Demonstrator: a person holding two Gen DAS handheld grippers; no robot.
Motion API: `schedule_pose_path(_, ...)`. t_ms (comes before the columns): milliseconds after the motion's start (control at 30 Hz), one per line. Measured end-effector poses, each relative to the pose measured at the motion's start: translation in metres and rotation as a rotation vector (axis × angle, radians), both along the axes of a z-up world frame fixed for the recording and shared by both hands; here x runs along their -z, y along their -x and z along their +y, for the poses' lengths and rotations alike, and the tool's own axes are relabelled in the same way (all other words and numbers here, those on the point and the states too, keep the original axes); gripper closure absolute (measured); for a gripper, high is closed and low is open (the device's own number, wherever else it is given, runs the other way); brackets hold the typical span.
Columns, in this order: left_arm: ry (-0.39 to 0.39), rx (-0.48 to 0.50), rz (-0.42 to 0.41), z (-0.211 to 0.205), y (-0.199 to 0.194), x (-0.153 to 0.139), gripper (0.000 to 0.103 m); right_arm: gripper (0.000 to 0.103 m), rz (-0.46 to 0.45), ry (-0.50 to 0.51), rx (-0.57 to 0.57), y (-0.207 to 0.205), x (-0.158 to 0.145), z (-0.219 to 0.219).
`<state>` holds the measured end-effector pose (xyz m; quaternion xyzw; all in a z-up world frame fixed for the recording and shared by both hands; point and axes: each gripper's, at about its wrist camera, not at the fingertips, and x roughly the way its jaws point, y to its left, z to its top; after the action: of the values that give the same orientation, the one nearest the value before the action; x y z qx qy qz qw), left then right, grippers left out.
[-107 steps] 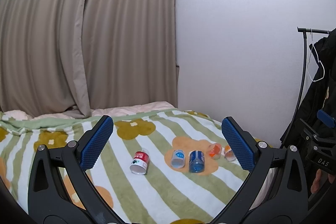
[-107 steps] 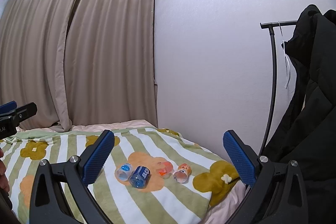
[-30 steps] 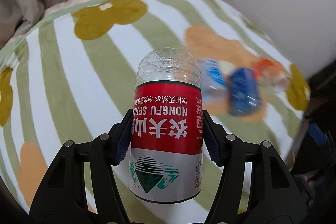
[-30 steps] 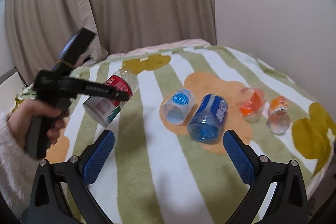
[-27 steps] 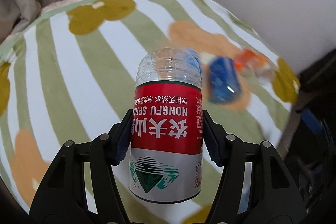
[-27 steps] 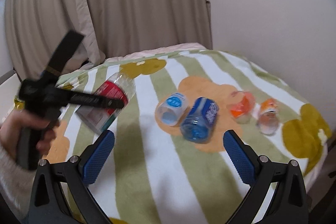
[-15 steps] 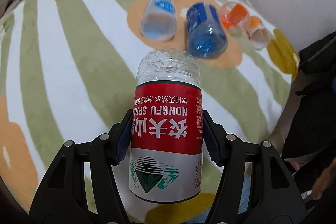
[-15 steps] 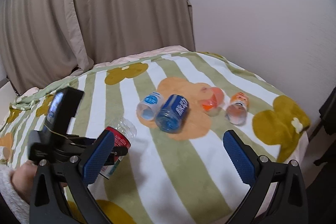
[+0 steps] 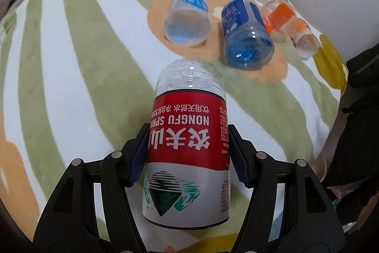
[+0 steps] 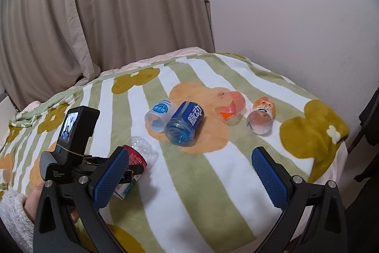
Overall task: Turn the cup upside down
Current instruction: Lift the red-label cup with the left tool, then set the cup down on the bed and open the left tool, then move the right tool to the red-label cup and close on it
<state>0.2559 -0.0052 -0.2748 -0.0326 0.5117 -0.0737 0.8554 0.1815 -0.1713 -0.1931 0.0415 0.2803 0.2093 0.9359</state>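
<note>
- Red-labelled cup clamped in the left gripper, rounded base tilted toward the striped blanket
- Right gripper hovers spread wide, holding nothing

Red-labelled clear cup tilted, label inverted.

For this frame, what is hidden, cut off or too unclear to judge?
- Red-label cup: its lower part in the right wrist view, behind the right gripper and the left gripper.
- Its open end: not shown in either view.
- Its small print: unreadable in the left wrist view.
</note>
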Motion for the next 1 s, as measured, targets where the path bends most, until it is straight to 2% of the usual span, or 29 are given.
schedule_pose_path(67,-0.013,0.002,-0.005,0.000,0.000,-0.003,0.040,0.000,0.001,-0.001,-0.006,0.000,0.000,0.002)
schedule_pose_path(100,-0.014,0.001,-0.008,0.001,0.000,-0.004,0.018,0.000,0.003,-0.004,-0.009,0.001,-0.001,0.002)
schedule_pose_path(133,-0.006,0.001,-0.011,0.002,0.000,-0.006,0.001,0.000,0.005,-0.008,-0.011,0.001,-0.001,0.003)
schedule_pose_path(233,0.019,-0.002,-0.023,0.005,0.002,-0.013,0.000,0.000,0.003,-0.016,-0.015,0.003,-0.004,0.002)
schedule_pose_path(400,0.009,0.003,-0.048,0.016,0.018,-0.034,0.000,0.000,0.016,-0.034,-0.048,0.000,-0.018,0.004)
schedule_pose_path(533,0.002,-0.019,-0.119,0.039,0.050,-0.066,0.000,0.000,0.109,-0.070,-0.156,-0.013,-0.032,0.016)
schedule_pose_path(633,-0.009,-0.027,-0.173,0.052,0.078,-0.081,0.000,0.000,0.246,-0.124,-0.266,-0.031,-0.034,0.035)
schedule_pose_path(700,-0.019,-0.027,-0.191,0.061,0.094,-0.084,0.000,0.000,0.386,-0.171,-0.322,-0.050,-0.025,0.054)
schedule_pose_path(767,-0.014,-0.028,-0.204,0.066,0.106,-0.084,0.000,0.000,0.515,-0.156,-0.323,-0.067,-0.011,0.075)
schedule_pose_path(933,0.032,-0.023,-0.205,0.075,0.118,-0.074,0.000,0.000,0.702,-0.125,-0.282,-0.098,0.027,0.115)
schedule_pose_path(967,0.042,-0.017,-0.206,0.077,0.120,-0.072,0.000,0.002,0.752,-0.130,-0.260,-0.105,0.038,0.123)
schedule_pose_path(1000,0.044,-0.015,-0.207,0.076,0.120,-0.070,0.000,0.010,0.787,-0.131,-0.246,-0.110,0.046,0.127)
